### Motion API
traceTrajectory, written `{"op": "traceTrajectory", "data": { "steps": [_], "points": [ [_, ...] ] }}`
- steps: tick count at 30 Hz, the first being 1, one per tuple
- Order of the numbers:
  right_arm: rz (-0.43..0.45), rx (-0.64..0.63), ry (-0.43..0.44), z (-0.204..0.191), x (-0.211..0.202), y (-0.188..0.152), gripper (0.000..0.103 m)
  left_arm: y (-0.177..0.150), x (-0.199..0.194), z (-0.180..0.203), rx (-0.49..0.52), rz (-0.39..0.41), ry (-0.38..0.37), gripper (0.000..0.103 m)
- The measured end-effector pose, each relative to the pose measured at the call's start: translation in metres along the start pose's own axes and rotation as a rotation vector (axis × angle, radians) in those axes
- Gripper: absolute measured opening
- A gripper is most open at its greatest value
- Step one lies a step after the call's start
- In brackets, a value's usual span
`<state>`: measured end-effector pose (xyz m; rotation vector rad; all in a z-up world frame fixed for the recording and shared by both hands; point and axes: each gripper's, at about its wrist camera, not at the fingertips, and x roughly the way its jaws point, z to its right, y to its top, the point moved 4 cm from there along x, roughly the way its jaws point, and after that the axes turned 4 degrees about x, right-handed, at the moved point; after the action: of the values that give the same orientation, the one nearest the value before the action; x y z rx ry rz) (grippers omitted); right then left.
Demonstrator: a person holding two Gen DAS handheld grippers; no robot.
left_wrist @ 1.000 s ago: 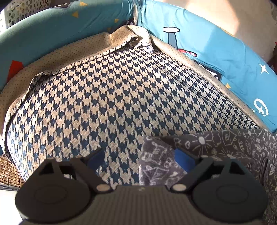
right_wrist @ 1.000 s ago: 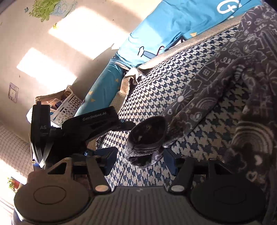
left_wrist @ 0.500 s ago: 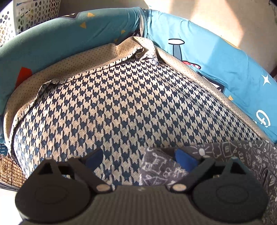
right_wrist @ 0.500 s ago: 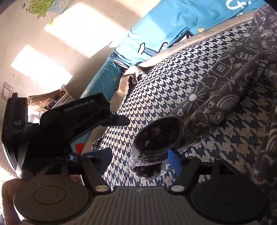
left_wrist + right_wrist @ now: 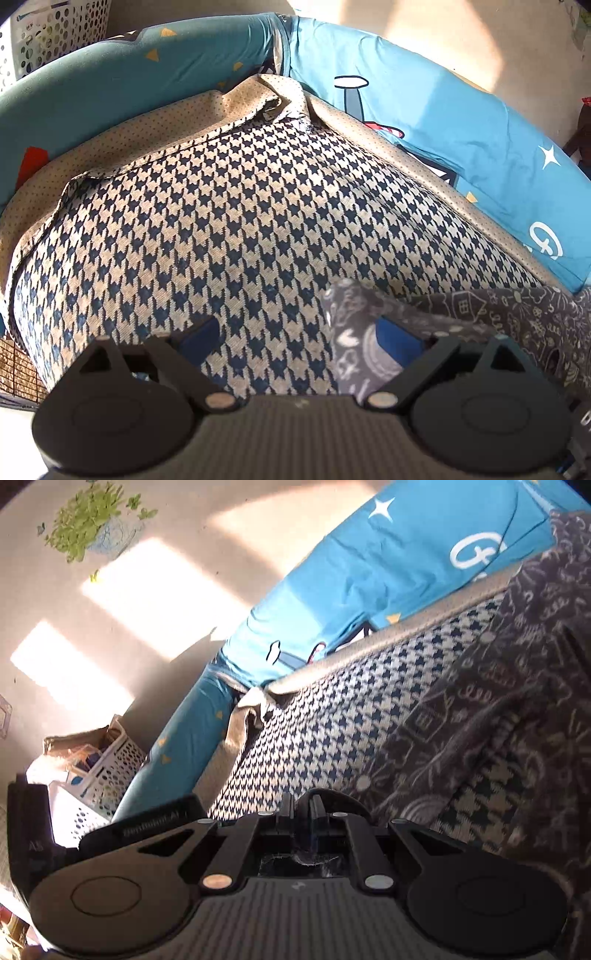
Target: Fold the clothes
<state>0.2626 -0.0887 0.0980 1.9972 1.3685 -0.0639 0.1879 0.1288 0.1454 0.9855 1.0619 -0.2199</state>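
A dark grey garment with white doodle print (image 5: 491, 716) lies across the houndstooth cushion (image 5: 258, 229). In the right wrist view my right gripper (image 5: 303, 812) has its jaws closing, almost together, with the garment's rolled sleeve cuff (image 5: 332, 797) pinched between them. In the left wrist view my left gripper (image 5: 299, 339) is open just above the cushion. A corner of the same garment (image 5: 354, 332) lies against its right blue pad (image 5: 399, 343); nothing is gripped there. The left gripper's black housing (image 5: 147, 827) shows at the lower left of the right wrist view.
Blue padded bumpers (image 5: 443, 122) with cartoon prints ring the cushion on the far sides. A white perforated basket (image 5: 96, 786) with clutter stands beyond the bumper by the sunlit wall (image 5: 147, 602). A beige dotted cover edge (image 5: 147, 144) is rumpled at the cushion's far corner.
The right gripper's jaws went from wide open around the sleeve cuff to nearly together on it, and the gripper tipped upward. The left gripper stayed open and drifted slightly back.
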Motion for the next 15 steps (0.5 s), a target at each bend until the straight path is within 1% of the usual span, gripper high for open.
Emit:
{"op": "traceTrajectory", "data": {
  "steps": [6, 11, 15],
  "points": [
    [0.167, 0.024, -0.025, 0.017, -0.046, 0.057, 0.01, -0.005, -0.001, 0.03, 0.048, 0.014, -0.043, 0.096],
    [0.317, 0.053, -0.049, 0.036, -0.097, 0.101, 0.01, -0.017, 0.0, 0.064, 0.125, 0.019, -0.11, 0.097],
    [0.43, 0.069, -0.088, 0.055, -0.141, 0.135, 0.01, -0.036, 0.005, 0.096, 0.194, -0.005, -0.179, 0.097]
  ]
}}
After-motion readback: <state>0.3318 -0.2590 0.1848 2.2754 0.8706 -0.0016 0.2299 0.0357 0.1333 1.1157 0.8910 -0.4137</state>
